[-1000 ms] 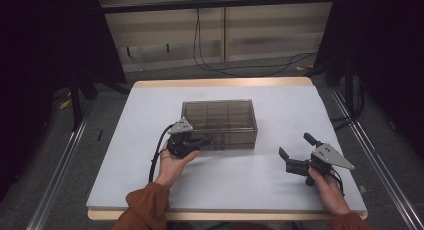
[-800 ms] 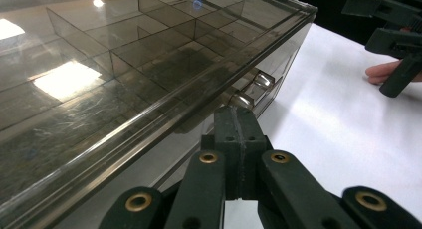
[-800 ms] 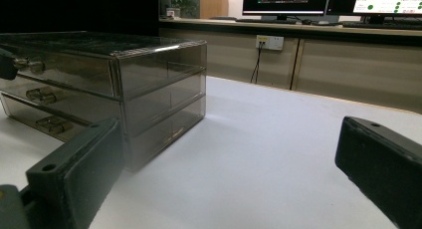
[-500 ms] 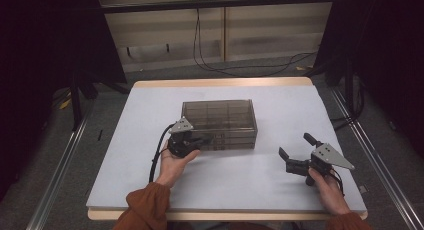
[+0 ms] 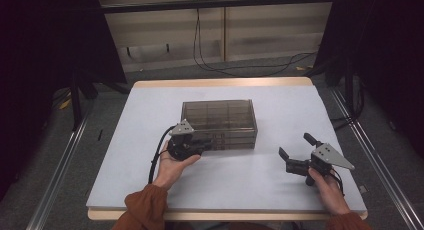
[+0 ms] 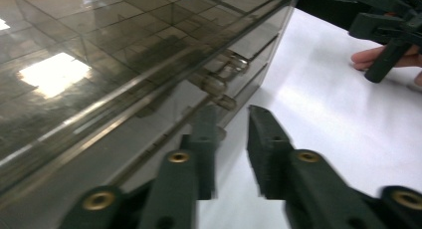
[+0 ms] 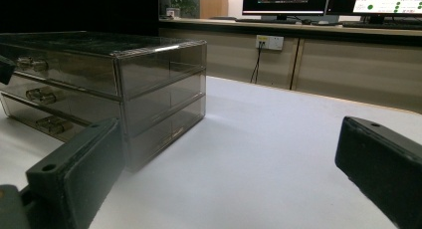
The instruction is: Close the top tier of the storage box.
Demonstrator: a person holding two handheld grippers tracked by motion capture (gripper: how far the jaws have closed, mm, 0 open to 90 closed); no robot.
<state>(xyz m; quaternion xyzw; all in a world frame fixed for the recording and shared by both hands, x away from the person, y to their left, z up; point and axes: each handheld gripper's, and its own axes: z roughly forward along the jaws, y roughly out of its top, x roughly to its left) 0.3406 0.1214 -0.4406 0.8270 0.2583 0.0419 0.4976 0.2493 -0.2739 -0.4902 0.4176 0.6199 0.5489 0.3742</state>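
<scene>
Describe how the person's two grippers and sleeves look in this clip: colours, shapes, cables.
Both tools are black with two blocky jaws. The left gripper and right gripper each carry a grey three-cornered plate on top. A black cable trails from the left one. Brass-coloured rivets dot the left gripper's jaw arms. The sleeves are rust orange.

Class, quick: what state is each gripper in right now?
Left gripper: open, jaws just opening, nothing between them, beside the drawer box.
Right gripper: open, empty.
</scene>
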